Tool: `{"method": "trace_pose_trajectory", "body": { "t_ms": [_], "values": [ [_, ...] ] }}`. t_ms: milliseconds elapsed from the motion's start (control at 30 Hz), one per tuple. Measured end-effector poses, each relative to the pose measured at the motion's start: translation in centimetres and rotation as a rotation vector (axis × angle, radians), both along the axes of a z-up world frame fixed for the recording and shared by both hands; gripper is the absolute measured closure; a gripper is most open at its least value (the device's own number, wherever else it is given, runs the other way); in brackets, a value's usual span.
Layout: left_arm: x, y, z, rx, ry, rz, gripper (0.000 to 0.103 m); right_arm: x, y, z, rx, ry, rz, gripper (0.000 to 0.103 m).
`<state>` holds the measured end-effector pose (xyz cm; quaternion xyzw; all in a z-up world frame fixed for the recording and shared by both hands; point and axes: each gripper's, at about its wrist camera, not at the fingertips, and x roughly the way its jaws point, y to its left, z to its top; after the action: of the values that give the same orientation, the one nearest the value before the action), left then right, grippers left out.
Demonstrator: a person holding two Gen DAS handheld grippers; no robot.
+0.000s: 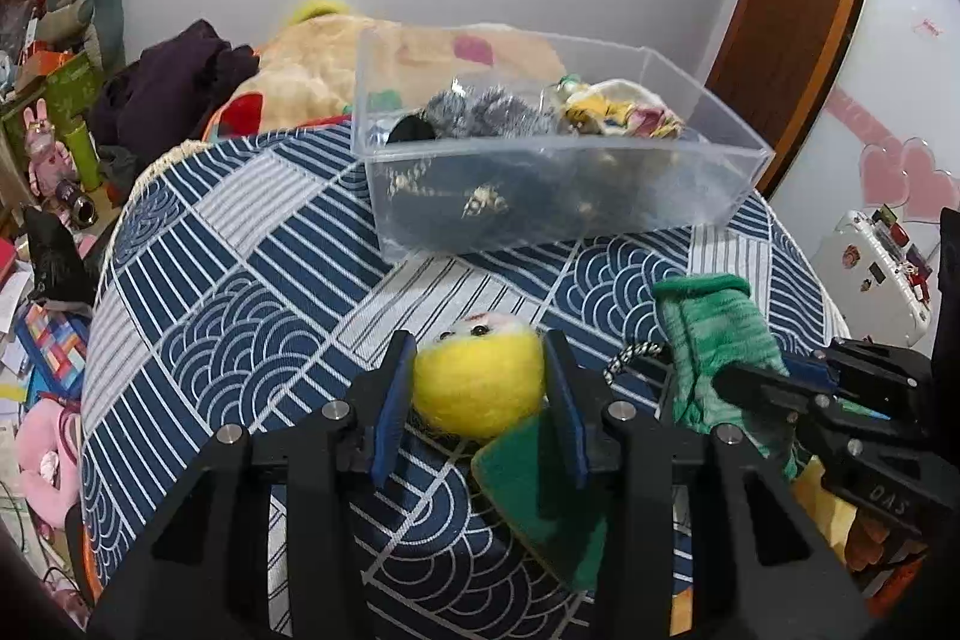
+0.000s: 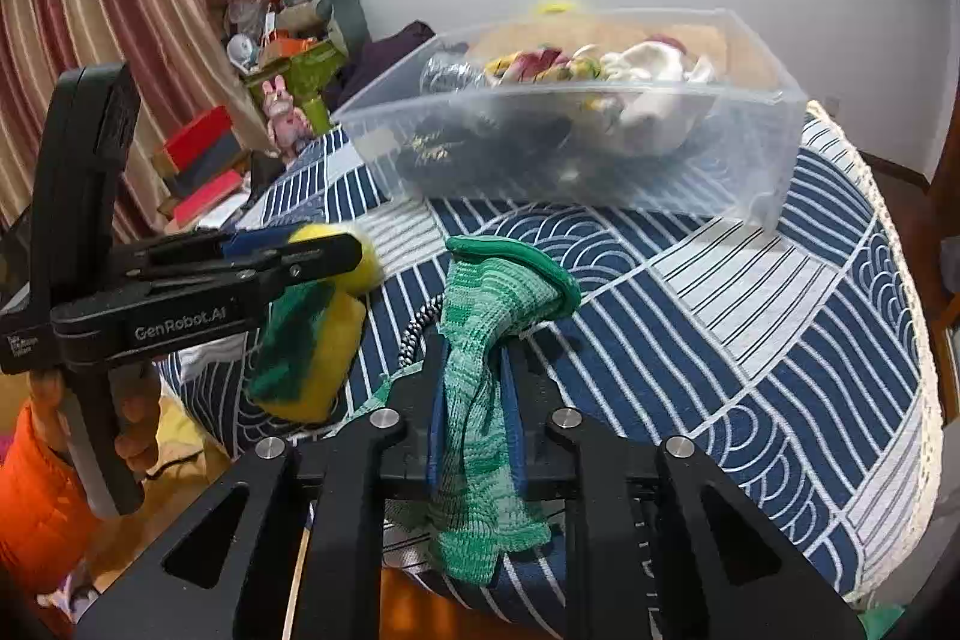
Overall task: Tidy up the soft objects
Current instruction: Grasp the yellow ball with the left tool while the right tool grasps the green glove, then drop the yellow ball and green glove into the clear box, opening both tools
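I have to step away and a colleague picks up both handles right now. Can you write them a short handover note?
Left claw: shut on the yellow felt toy, just above the blue patterned tablecloth.
Right claw: shut on the green knitted sock, its cuff draped forward over the cloth.
The clear plastic bin stands ahead on the table, already holding a grey fuzzy item and colourful cloth pieces.
A green and yellow sponge sits under the left claw, not yet binned.
Left: carry the toy and the sock to the bin, release them, then the sponge.
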<state>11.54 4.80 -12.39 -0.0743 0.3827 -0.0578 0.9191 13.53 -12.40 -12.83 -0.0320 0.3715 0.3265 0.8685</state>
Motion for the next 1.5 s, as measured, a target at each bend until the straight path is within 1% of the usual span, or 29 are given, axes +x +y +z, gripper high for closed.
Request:
{"method": "trace_pose_trajectory", "body": {
  "t_ms": [200,467,600,733,833,1033,1200,1333,1500],
  "values": [
    [-0.4,-0.1,2.5,0.004,-0.084,0.006,0.061,0.0,-1.4,2.1,0.024,-0.067,-0.046,0.090],
    [0.0,-0.1,6.6,-0.007,-0.209,0.013,0.061,1.3,-3.5,5.5,0.058,-0.167,-0.130,0.090],
    [0.9,-0.4,8.0,-0.004,-0.250,0.014,0.061,2.2,-4.1,7.2,0.057,-0.231,-0.169,0.090],
    [1.9,-0.8,8.9,0.015,-0.281,0.012,0.060,3.5,-4.4,8.6,0.063,-0.275,-0.199,0.090],
    [3.1,-0.9,8.8,0.029,-0.275,0.009,0.060,4.7,-4.1,9.1,0.059,-0.295,-0.215,0.090],
    [5.7,-0.7,7.3,0.047,-0.228,0.010,0.060,7.1,-3.1,8.9,0.041,-0.289,-0.230,0.090],
    [8.0,-0.4,5.8,0.038,-0.181,0.013,0.060,8.8,-1.3,7.4,-0.016,-0.259,-0.219,0.090],
    [9.0,-0.4,4.9,0.041,-0.160,0.009,0.060,10.0,-0.2,5.9,-0.065,-0.224,-0.204,0.090],
    [10.1,-1.0,3.6,0.055,-0.124,0.004,0.060,10.8,0.1,5.0,-0.077,-0.185,-0.195,0.090]
  ]
}}
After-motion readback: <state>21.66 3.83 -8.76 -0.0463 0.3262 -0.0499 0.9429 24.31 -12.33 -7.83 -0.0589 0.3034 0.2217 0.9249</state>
